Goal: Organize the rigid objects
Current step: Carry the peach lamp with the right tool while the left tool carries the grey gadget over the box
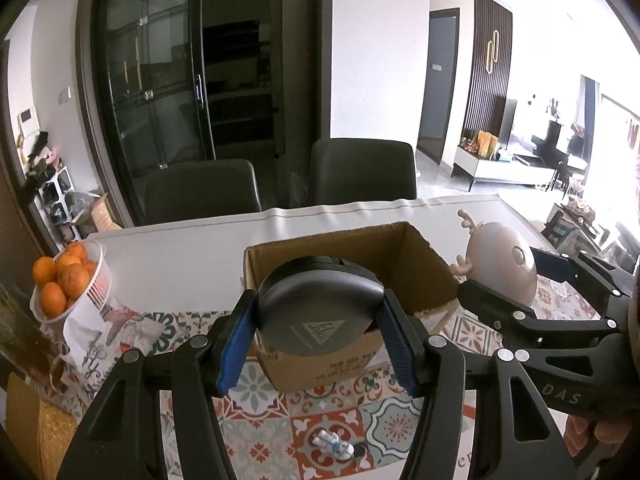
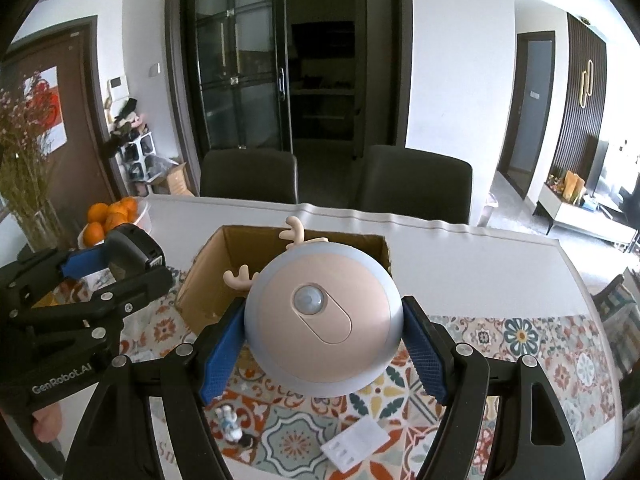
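Two grippers are each clamping one object above one open cardboard box (image 1: 424, 268). The left gripper (image 1: 318, 332) is holding one dark grey rounded case (image 1: 316, 312) over the box's near wall. The right gripper (image 2: 324, 344) is gripping one pink antlered night light (image 2: 324, 320) beside it. One small figurine (image 1: 334, 445) is lying on the patterned tablecloth (image 1: 256, 412); two chairs (image 1: 362, 170) are standing behind.
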### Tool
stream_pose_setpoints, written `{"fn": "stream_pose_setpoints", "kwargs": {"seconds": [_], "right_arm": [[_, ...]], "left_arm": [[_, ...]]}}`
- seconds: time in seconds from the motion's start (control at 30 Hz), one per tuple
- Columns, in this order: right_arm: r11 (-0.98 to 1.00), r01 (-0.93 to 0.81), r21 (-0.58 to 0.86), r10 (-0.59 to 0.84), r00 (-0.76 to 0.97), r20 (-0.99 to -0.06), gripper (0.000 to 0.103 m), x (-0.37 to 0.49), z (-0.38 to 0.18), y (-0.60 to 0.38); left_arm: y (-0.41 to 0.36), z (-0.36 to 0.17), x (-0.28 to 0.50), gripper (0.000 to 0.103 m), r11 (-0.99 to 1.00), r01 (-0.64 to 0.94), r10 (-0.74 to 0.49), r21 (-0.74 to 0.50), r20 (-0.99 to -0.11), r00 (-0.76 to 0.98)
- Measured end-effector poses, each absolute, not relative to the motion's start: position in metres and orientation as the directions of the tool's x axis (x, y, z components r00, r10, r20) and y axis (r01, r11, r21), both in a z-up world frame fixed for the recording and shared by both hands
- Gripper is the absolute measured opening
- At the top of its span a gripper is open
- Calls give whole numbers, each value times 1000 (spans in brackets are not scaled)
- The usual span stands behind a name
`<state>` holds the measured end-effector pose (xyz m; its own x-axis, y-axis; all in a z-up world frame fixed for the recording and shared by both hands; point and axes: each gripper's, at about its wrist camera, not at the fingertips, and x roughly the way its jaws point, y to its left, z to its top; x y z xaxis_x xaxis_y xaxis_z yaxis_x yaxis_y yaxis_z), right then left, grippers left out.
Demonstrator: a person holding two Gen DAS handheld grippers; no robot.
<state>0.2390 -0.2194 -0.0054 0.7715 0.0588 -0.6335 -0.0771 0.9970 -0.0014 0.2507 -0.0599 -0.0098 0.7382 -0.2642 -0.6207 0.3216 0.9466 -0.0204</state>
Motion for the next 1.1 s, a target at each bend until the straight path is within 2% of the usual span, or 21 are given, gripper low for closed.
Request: {"fn": "stream_pose_setpoints", "kwargs": {"seconds": [0.33, 0.63, 1.1], "right_arm": [[997, -77, 8, 63, 739, -671, 75, 283, -17, -227], [994, -108, -13, 66, 697, -714, 75, 320, -36, -231], [992, -126, 30, 101, 606, -789, 75, 349, -78, -239]], "left_arm": [[-64, -16, 289, 59, 951, 309, -247, -23, -657, 713], [-73, -41, 323, 59, 949, 314, -230, -19, -723, 651], [-76, -76, 346, 59, 951, 306, -209, -34, -801, 560]]}}
